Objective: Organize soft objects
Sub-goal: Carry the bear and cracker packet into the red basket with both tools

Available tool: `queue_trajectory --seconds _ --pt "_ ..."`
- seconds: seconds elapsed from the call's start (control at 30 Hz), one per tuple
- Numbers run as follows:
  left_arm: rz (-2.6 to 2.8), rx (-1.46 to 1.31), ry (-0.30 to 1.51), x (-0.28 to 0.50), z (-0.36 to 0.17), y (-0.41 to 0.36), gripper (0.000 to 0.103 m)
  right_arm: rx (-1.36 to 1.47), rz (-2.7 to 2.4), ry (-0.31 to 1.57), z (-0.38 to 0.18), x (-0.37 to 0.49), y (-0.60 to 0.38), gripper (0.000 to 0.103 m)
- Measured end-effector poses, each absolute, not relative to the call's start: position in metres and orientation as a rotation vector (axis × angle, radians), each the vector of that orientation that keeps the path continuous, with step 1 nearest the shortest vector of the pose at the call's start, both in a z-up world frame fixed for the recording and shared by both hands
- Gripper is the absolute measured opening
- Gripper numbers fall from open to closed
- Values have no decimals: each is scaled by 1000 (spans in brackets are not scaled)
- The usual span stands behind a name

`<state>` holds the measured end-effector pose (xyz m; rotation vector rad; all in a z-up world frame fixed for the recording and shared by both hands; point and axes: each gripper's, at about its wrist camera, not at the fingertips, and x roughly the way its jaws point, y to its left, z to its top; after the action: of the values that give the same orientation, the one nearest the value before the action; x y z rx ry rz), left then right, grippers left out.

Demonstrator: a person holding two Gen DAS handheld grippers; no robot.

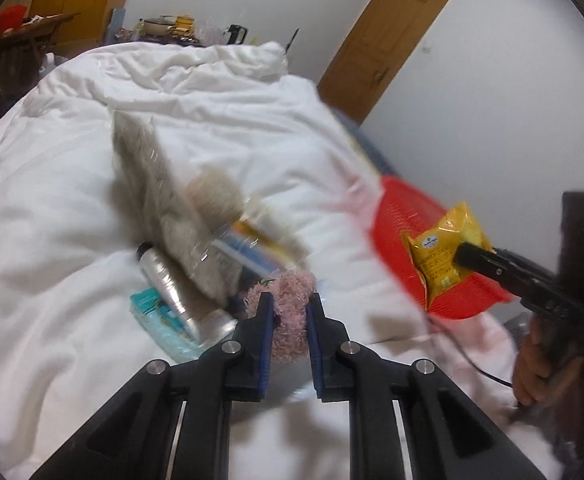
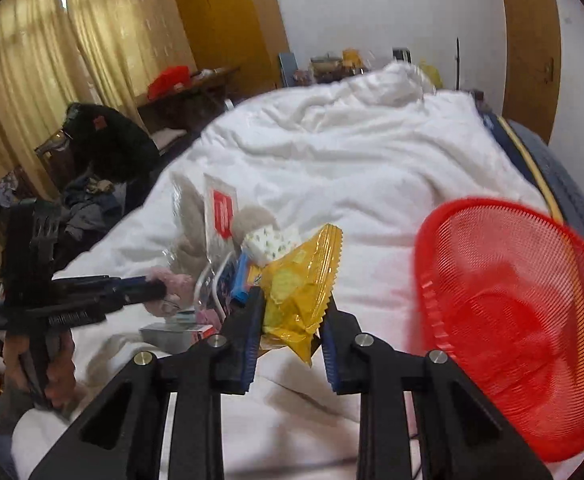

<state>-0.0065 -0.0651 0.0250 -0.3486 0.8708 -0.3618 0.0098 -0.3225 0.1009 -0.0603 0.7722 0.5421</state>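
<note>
My left gripper (image 1: 288,304) is shut on a pink fluffy soft object (image 1: 289,322) above the white duvet (image 1: 231,120); it also shows in the right wrist view (image 2: 159,290). My right gripper (image 2: 292,304) is shut on a yellow snack bag (image 2: 298,292) and holds it in the air left of the red mesh basket (image 2: 512,320). In the left wrist view the bag (image 1: 440,260) hangs in front of the basket (image 1: 408,216). A pile lies on the duvet: a grey plush in clear wrap (image 1: 163,200), a silver tube (image 1: 175,288), a teal tissue pack (image 1: 151,312).
The bed's blue edge (image 2: 564,184) runs along the right by a white wall. A wooden door (image 1: 380,48) stands behind. A cluttered table (image 2: 195,92), dark clothes (image 2: 107,148) and a yellow wardrobe (image 2: 231,20) are to the left.
</note>
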Motion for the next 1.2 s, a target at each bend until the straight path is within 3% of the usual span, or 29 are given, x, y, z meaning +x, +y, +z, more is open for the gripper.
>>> queue_trajectory --seconds 0.23,0.47,0.8,1.2 --pt "-576 -396 792 -32 101 -91 15 -62 499 735 133 -7 -375 26" --pt "-600 -220 764 -17 131 -175 15 82 374 674 135 7 -437 26" --pt "-572 -79 761 46 122 -275 15 244 231 754 94 56 -490 26" --pt "-490 6 871 90 57 -350 15 186 108 815 73 66 -508 26"
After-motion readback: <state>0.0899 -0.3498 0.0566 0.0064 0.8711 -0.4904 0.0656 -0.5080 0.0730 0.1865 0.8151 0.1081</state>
